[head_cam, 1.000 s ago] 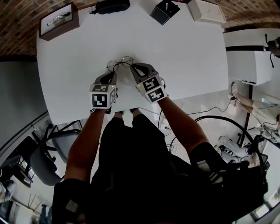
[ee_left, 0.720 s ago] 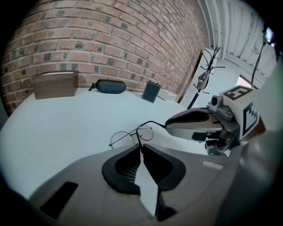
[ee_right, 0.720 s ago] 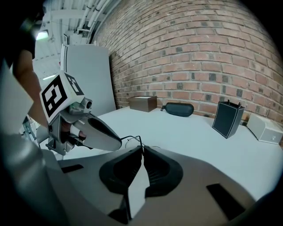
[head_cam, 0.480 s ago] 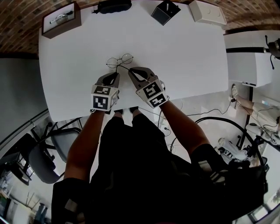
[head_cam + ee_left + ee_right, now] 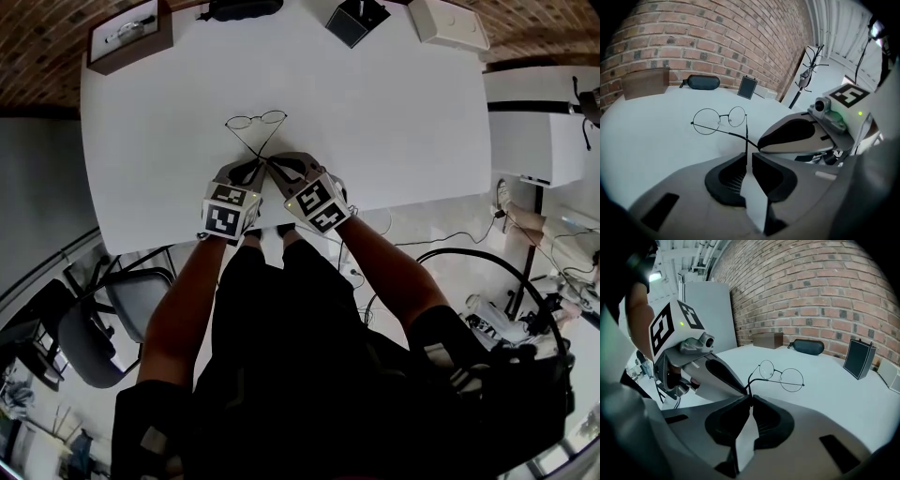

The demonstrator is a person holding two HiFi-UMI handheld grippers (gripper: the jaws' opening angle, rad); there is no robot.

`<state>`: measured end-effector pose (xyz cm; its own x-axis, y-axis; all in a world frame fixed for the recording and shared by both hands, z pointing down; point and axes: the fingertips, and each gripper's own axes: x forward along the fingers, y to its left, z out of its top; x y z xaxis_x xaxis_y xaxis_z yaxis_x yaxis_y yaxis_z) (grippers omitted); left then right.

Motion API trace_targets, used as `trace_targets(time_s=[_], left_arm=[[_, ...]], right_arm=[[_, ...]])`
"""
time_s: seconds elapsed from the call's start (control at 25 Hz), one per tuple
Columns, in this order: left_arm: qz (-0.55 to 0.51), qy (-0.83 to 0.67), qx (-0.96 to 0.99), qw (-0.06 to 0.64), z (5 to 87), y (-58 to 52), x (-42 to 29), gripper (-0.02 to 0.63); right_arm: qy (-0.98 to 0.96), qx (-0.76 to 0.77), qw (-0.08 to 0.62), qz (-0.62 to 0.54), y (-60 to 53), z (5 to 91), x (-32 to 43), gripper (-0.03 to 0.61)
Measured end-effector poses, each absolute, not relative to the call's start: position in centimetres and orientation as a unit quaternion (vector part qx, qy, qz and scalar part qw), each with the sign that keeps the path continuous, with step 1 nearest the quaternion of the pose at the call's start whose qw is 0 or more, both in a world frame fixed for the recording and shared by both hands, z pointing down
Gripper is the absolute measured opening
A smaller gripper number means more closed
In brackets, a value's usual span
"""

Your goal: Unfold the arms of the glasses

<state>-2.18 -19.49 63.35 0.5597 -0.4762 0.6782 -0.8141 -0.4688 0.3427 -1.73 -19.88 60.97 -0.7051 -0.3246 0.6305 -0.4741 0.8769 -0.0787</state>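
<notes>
Unfolding is mid-step: the glasses [image 5: 255, 120] rest on the white table [image 5: 403, 122], the left gripper [image 5: 248, 172] and right gripper [image 5: 278, 167] each pinched shut on one arm tip (arms crossing), so the next move likely requires swinging the tips outward, gently.

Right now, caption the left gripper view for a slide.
Left gripper and right gripper each pinch one arm of the glasses.
</notes>
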Motion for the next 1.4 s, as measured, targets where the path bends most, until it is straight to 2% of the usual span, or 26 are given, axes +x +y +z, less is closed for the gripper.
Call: trace_targets(time_s=[0.28, 0.36, 0.52, 0.64, 1.16, 1.4], left_arm=[[0.251, -0.383, 0.822, 0.338, 63.9, -18.7, -2.1, 0.097], [0.250, -0.368, 0.825, 0.348, 63.6, -18.3, -1.6, 0.142], [0.254, -0.341, 0.831, 0.360, 63.7, -17.6, -1.1, 0.170], [0.266, -0.329, 0.836, 0.349, 63.8, -17.2, -1.4, 0.227], [0.264, -0.301, 0.850, 0.341, 63.7, -16.5, -2.0, 0.242], [0.253, -0.318, 0.842, 0.356, 63.5, -16.0, -2.7, 0.242]], right_arm=[[-0.913, 0.213, 0.325, 0.125, -19.7, 62.1, -1.5, 0.021], [-0.912, 0.214, 0.328, 0.126, -19.8, 62.4, -1.3, 0.021], [-0.912, 0.209, 0.330, 0.126, -19.5, 62.7, -1.1, 0.021], [-0.912, 0.210, 0.328, 0.128, -19.5, 62.7, -1.2, 0.021], [-0.907, 0.225, 0.323, 0.148, -20.3, 62.6, -1.0, 0.017], [-0.910, 0.231, 0.298, 0.171, -21.2, 60.8, -2.2, 0.018]])
